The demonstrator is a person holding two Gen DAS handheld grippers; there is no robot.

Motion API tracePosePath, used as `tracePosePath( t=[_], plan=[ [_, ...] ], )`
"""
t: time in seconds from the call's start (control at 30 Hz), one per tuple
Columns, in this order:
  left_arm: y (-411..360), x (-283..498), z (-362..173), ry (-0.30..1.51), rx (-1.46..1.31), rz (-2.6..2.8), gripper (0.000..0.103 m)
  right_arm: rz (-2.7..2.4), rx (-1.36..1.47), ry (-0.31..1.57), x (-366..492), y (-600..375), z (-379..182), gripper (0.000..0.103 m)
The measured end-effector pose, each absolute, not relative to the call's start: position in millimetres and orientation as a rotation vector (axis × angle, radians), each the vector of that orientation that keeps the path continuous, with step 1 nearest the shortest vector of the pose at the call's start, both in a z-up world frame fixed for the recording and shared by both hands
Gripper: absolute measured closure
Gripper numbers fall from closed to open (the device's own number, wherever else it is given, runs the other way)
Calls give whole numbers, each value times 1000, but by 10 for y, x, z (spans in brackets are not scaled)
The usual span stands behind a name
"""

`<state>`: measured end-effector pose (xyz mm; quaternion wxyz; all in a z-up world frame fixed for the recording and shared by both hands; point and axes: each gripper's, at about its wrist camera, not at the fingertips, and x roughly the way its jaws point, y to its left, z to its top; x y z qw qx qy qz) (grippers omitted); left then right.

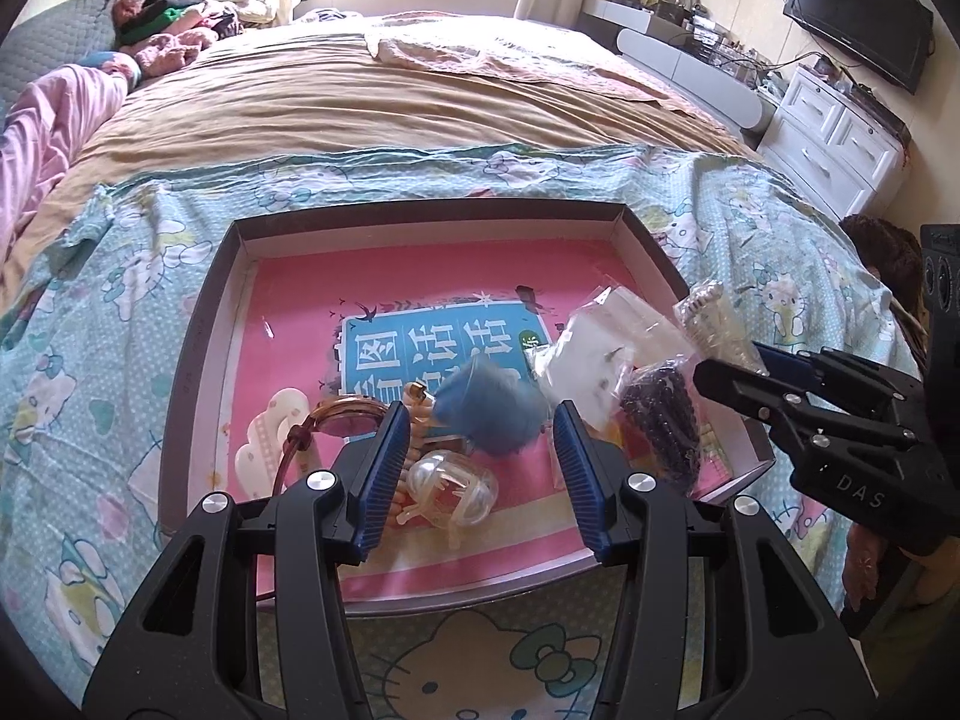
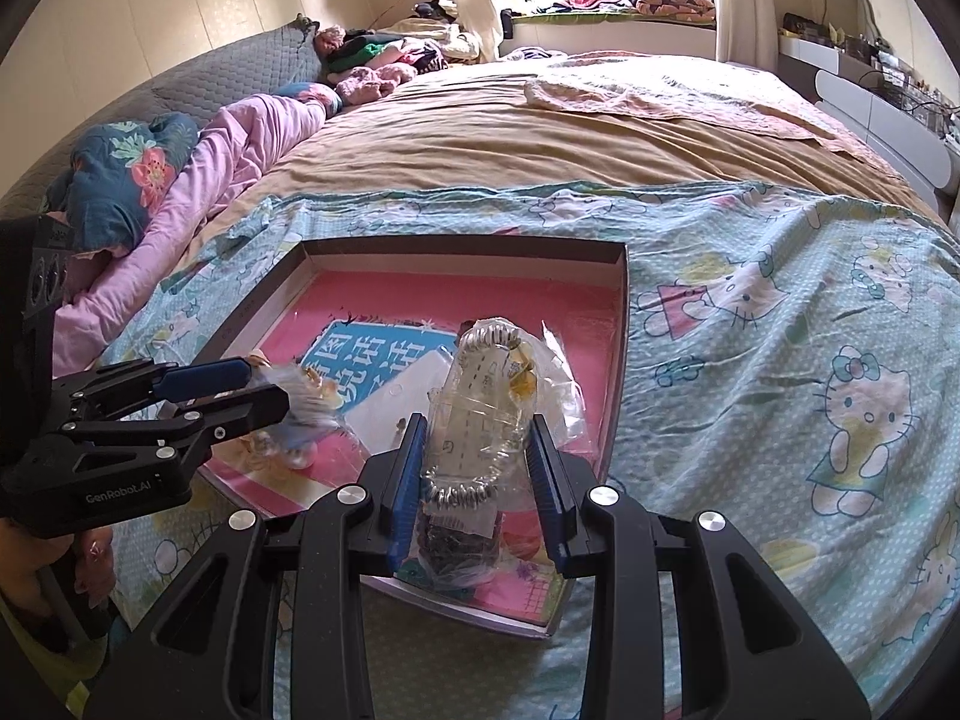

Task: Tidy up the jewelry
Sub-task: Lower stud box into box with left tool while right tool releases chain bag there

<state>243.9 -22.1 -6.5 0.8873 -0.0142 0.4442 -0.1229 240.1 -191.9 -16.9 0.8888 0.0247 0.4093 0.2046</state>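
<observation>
On the bed [image 1: 420, 120], over a blue cartoon-print sheet [image 1: 150, 252], a shallow tray [image 1: 204, 324] with a grey rim and a pink printed floor is placed, and the jewelry is gathered in its near half. Between the tips of the left gripper [image 1: 480, 414] a fluffy blue pom-pom [image 1: 486, 408] is seen; its outline is blurred, and the pads appear to press on its sides, though contact cannot be fully confirmed, so the jaws are judged partly closed on it. At 6 o'clock from the pom-pom a clear plastic capsule [image 1: 453, 483] rests on the tray floor, and at 9 o'clock a rose-gold watch [image 1: 345, 420] lies beside a white cloud-shaped piece [image 1: 267, 438]. At 3 o'clock from the pom-pom a clear packet with a white card [image 1: 591, 360] and a bag of dark beads [image 1: 663, 420] are found near the tray's right wall. A clear plastic bag [image 2: 480, 420] holding a silver bead bracelet [image 2: 459, 495] is clamped between the jaws of the right gripper [image 2: 477, 450], the pads being pressed against both of its sides; the bag is held over the tray's near right corner. In the left wrist view the right gripper enters from 3 o'clock with that bag at its tip.
</observation>
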Motion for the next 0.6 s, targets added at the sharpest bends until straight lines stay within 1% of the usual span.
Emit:
tracePosePath(
  t=[0.17, 0.23, 0.37, 0.4, 0.5, 0.57, 0.6],
  plan=[
    [-190, 2401, -27, 916, -36, -249, 62, 422, 53, 859, 2396, -1897, -185, 71],
    [-184, 2384, -3, 913, -37, -246, 62, 420, 49, 868, 2397, -1885, -198, 69],
    [-157, 2324, 39, 905, -38, -238, 62, 412, 53, 884, 2386, -1881, -221, 68],
    [-150, 2309, 51, 902, -38, -235, 61, 409, 56, 884, 2373, -1879, -221, 63],
    [-133, 2246, 98, 894, -38, -225, 56, 406, 60, 867, 2312, -1899, -159, 60],
    [-134, 2203, 137, 887, -37, -221, 55, 407, 68, 848, 2248, -1931, -83, 56],
    [-130, 2177, 154, 882, -37, -220, 52, 403, 68, 833, 2200, -1950, -31, 51]
  ],
)
